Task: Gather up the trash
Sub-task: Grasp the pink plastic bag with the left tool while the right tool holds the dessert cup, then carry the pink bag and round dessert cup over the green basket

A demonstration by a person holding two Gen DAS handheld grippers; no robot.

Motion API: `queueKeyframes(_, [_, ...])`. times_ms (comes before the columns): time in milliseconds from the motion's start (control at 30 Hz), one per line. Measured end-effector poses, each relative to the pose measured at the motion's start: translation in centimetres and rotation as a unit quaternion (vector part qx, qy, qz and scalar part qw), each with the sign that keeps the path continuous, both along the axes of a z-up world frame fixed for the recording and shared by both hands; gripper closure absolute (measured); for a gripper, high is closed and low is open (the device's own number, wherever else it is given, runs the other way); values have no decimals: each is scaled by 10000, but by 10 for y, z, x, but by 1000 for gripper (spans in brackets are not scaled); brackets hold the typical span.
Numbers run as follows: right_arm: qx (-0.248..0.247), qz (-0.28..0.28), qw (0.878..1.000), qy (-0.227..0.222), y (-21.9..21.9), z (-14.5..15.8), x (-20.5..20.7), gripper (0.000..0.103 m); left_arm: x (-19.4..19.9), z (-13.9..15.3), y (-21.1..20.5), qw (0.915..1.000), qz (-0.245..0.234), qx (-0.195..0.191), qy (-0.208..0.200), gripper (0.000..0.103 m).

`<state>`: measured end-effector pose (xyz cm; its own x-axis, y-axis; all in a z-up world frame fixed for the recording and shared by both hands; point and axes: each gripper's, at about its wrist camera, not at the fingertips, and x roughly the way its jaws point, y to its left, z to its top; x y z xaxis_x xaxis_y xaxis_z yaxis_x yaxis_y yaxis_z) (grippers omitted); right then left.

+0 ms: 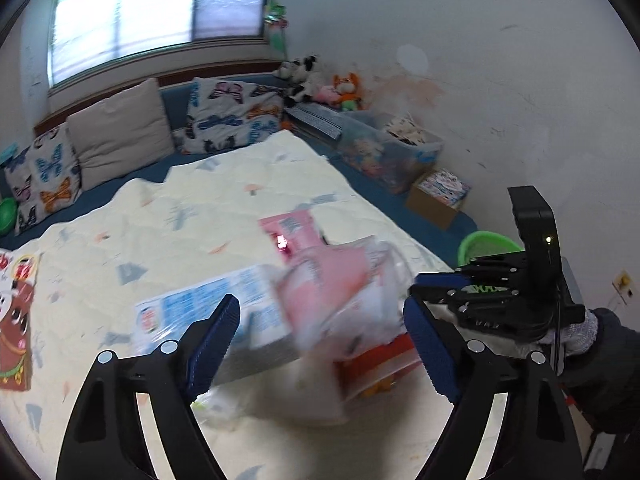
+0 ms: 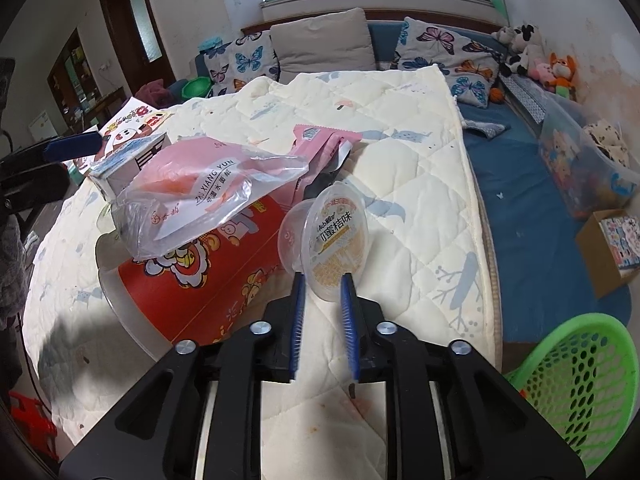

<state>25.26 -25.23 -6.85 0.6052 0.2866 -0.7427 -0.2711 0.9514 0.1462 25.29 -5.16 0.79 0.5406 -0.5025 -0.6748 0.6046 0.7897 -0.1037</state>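
Observation:
My right gripper is shut on a clear plastic jelly cup with an orange printed lid, held above the quilt. A trash pile lies on the quilt: a clear and pink plastic bag, a red cartoon box, a small blue-white carton and pink wrappers. My left gripper is open over the same pile, with the carton and the pink bag between its fingers, blurred. The right gripper shows at the right of the left wrist view. A green mesh basket stands at the lower right.
The cream quilt covers a blue mattress. Butterfly pillows, plush toys, a clear storage bin and a cardboard box line the far side and right wall. A picture book lies at the quilt's left.

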Motion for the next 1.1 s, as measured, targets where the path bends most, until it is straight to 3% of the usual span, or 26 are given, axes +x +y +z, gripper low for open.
queueKeyframes(67, [23,-5,10000,-25,-2,1,-2,67,6,-5,-14,9999,-73,67,99,23])
queueKeyframes(267, [8,-46,9999,-126,-8,5,-10,55,28,-21,-37,9988,-16,196,440,31])
queueKeyframes(467, [45,-66,9998,-162,-14,6,-13,46,36,-29,-52,9979,-17,395,509,41])
queueKeyframes(633, [104,-31,9999,-130,-16,3,-13,37,38,-34,-59,9972,-4,464,586,67])
queueKeyframes(700, [81,17,9999,-133,-15,2,-11,35,37,-34,-58,9973,-35,386,630,85])
queueKeyframes(800, [114,117,9998,-94,-15,0,-4,33,34,-31,-56,9977,46,311,597,100])
queueKeyframes(1100, [495,490,9975,83,-17,-7,22,32,23,-8,-48,9992,115,-52,377,101])
